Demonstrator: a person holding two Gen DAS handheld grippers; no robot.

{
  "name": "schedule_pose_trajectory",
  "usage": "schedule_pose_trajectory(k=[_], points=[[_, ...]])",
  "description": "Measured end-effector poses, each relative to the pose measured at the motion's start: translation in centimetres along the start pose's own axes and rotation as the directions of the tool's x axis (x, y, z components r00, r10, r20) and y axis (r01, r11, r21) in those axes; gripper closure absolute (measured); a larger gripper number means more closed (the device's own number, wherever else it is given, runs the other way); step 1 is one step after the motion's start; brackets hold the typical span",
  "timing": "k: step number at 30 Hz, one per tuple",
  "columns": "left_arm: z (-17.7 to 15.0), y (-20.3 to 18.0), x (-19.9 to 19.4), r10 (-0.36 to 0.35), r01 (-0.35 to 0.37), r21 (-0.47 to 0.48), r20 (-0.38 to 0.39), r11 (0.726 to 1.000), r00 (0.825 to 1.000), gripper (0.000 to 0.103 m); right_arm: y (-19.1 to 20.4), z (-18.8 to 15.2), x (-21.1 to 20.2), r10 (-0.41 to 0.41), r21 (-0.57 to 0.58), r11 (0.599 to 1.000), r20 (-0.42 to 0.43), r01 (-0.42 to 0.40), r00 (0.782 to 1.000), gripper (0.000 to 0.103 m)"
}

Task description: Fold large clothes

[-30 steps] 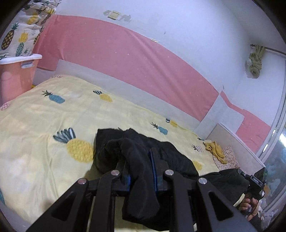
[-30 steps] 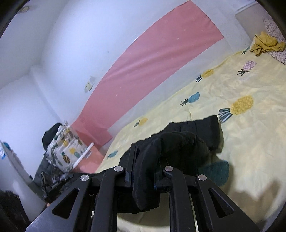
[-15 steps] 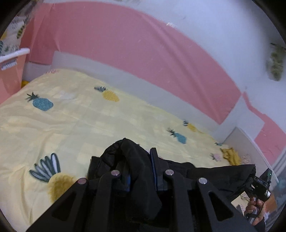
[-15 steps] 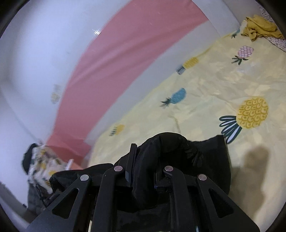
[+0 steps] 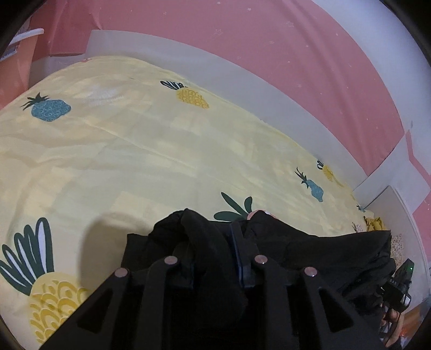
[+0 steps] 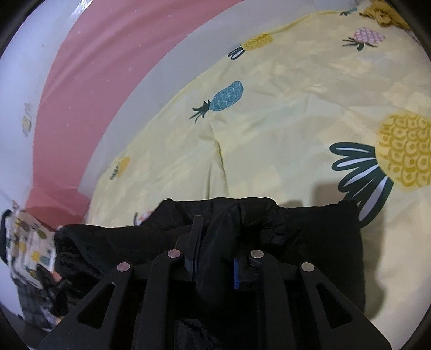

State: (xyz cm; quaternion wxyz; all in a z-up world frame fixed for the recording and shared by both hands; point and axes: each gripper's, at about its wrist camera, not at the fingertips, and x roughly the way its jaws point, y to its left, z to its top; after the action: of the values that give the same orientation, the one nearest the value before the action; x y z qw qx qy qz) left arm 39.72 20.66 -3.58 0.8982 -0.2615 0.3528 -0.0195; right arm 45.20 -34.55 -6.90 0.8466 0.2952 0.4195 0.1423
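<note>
Change: a second ago both cameras showed wall and room above the bed; now the yellow bedspread (image 5: 140,150) fills each view — both grippers have tipped down and forward over the mattress, carrying the black garment (image 5: 309,250) with them; the far wall band has climbed toward the top of the frame.
Meaning for the task: I judge this to be the laying-down part of a fold; the held edge is being swung over the bed so the cloth can settle flat; the fold itself does not look finished, since the fabric hangs bunched between the two grips.
Left gripper (image 5: 215,242): fingers pressed onto a thick roll of black cloth; it bulges out over the tips.
Right gripper (image 6: 215,231): fingers likewise pinching a fat wad of the same garment; a blue pad shows on the inner face of one finger.
Garment position: stretched between the two grippers, low over the near part of the bed; whether its underside touches the sheet I cannot tell.
Materials: garment — matte, heavy, soft, folding in rounded ridges rather than sharp creases; bedspread — thin smooth cotton, gently wrinkled, printed with pineapples in yellow, blue and pink.
Edge of scene: a crumpled yellow cloth (image 6: 382,12) lies at the far corner of the bed.
</note>
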Motion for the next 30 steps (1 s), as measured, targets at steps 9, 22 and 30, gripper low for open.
schedule_pose_trajectory(k=[9, 22, 30], points=[[1.3, 0.5, -0.8, -0.065, 0.064, -0.081, -0.012, 0.995, 0.998, 0.058, 2.3, 0.7, -7.4, 0.183, -0.051, 0.983, 0.13, -0.178, 0.974, 0.044], [3.0, -1.1, -3.2, -0.044, 0.047, -0.077, 0.036, 0.996, 0.998, 0.038, 9.2, -5.6, -1.7, -0.192, -0.437, 0.874, 0.088, 0.211, 0.978, 0.042], [5.2, -1.1, -9.6, 0.026, -0.017, -0.04, 0.215, 0.999, 0.976, 0.024, 8.6, -5.5, -0.6, -0.198, -0.43, 0.876, 0.093, 0.218, 0.976, 0.042]])
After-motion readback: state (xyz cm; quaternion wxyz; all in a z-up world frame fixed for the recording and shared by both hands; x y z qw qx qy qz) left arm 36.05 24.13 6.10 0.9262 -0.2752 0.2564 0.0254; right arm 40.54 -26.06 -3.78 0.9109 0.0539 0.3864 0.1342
